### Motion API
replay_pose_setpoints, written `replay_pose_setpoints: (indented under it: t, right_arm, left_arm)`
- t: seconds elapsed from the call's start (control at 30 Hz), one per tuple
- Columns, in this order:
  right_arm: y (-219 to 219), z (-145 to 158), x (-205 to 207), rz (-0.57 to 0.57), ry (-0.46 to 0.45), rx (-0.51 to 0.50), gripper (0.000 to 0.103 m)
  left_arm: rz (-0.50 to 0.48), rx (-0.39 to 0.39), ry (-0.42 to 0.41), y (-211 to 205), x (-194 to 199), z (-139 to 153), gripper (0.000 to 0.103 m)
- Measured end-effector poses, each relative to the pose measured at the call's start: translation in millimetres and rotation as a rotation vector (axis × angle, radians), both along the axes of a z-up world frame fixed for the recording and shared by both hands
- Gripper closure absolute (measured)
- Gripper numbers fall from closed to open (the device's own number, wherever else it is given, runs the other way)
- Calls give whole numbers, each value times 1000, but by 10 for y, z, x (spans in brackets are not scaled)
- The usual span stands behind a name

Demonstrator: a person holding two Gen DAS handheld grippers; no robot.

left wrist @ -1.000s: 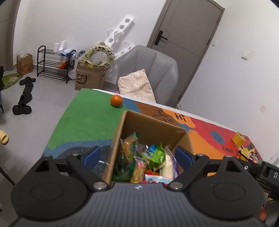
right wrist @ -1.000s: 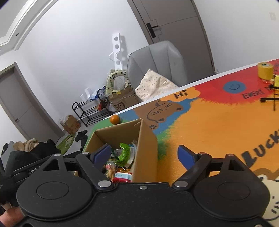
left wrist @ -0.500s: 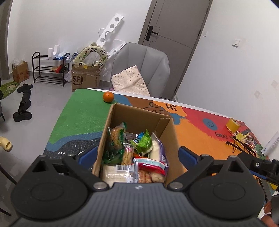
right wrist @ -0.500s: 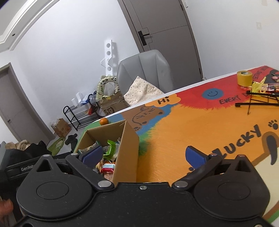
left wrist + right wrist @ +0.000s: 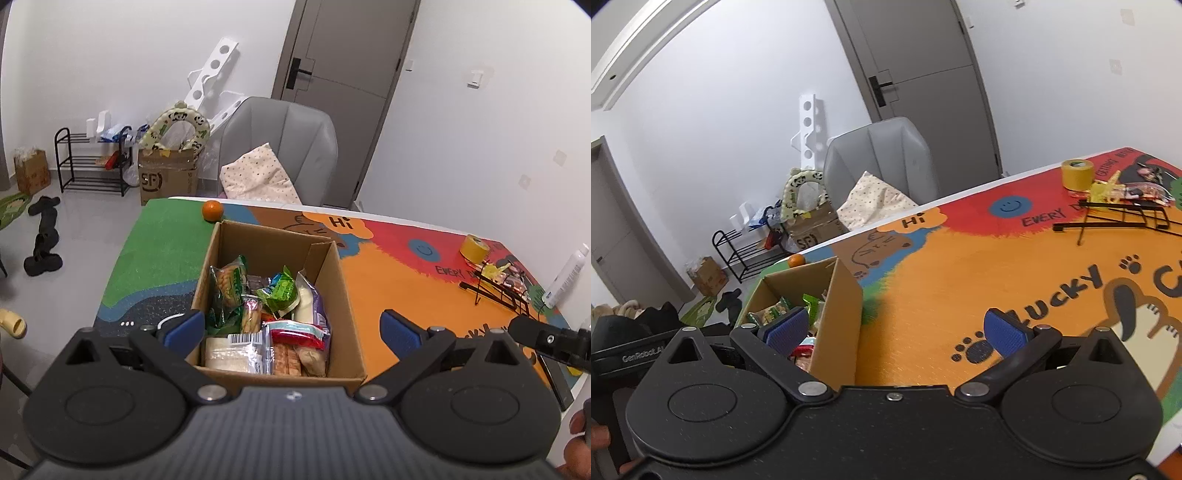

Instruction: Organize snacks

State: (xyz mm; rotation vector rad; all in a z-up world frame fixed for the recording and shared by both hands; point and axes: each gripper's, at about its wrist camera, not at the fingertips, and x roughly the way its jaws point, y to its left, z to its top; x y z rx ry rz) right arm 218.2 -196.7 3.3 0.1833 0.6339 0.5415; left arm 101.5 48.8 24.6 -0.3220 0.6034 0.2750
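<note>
My box [image 5: 271, 295] is full of snacks [image 5: 266, 314]; left tool [image 5: 291, 326] is opening, right tool [image 5: 899, 328] wide, both empty. Orange [image 5: 212, 210] left out.

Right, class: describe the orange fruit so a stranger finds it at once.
Start at the colourful table mat, then the open cardboard box of snacks. Just beyond its far left corner, on the green patch, sits the orange: round, unwrapped, alone outside the box.

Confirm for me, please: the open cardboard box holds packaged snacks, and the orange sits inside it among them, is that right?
Not quite. The cardboard box does hold packaged snacks, but the orange is not inside it: it sits on the table mat just beyond the box's far corner, as the left wrist view shows.
</note>
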Motion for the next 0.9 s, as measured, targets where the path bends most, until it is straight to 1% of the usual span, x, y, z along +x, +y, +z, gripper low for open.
replay_pose_setpoints:
  t: [0.27, 0.47, 0.6, 0.73, 0.9]
  right_arm:
    - [-135, 82, -217, -27, -30, -13, 0]
    - [-259, 107, -343, -54, -39, -27, 0]
    - [-365, 107, -439, -60, -36, -16, 0]
    - [-465, 111, -532, -92, -56, -21, 0]
    - [-597, 126, -625, -109, -66, -11, 0]
  left_arm:
    - [-9, 1, -6, -60, -165, 60, 2]
    - [-35, -1, -10, -122, -267, 84, 0]
    - [-52, 11, -14, -170, -346, 77, 0]
    - [-58, 24, 2, -197, -410, 44, 0]
    - [-62, 28, -4, -223, -517, 63, 0]
